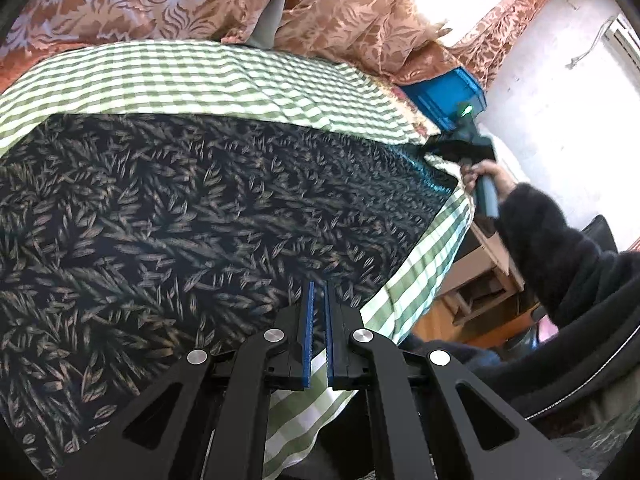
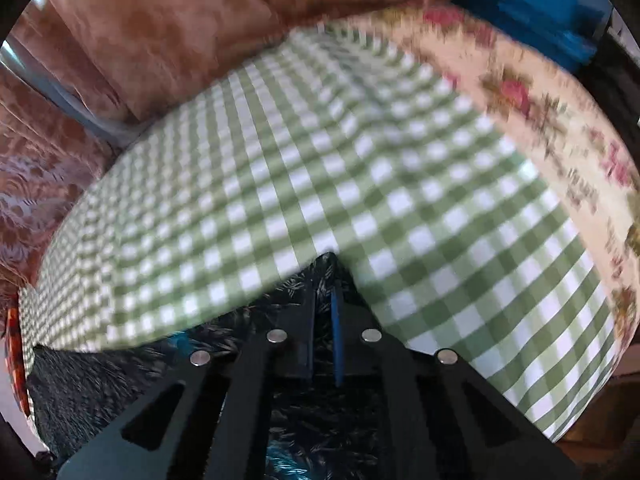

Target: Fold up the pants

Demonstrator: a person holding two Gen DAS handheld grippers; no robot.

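Dark pants (image 1: 180,220) with a pale leaf print lie spread flat on a green-and-white checked cloth (image 1: 180,76). My left gripper (image 1: 319,286) sits at the pants' near right edge. Its blue pads are drawn close together, with dark cloth in the thin gap. At the far right corner, a hand (image 1: 480,176) holds my right gripper (image 1: 444,148), which lifts that corner slightly. In the right wrist view, which is blurred, my right gripper (image 2: 323,280) is shut on a peak of the pants (image 2: 100,384), which drape back under it over the checked cloth (image 2: 320,160).
Orange floral curtains (image 1: 160,0) hang behind the surface. A blue crate (image 1: 448,96) stands at the far right corner. A floral cloth (image 2: 540,100) shows under the checked one. A dark sleeve (image 1: 560,260) and a wooden stand (image 1: 480,280) are to the right, past the table edge.
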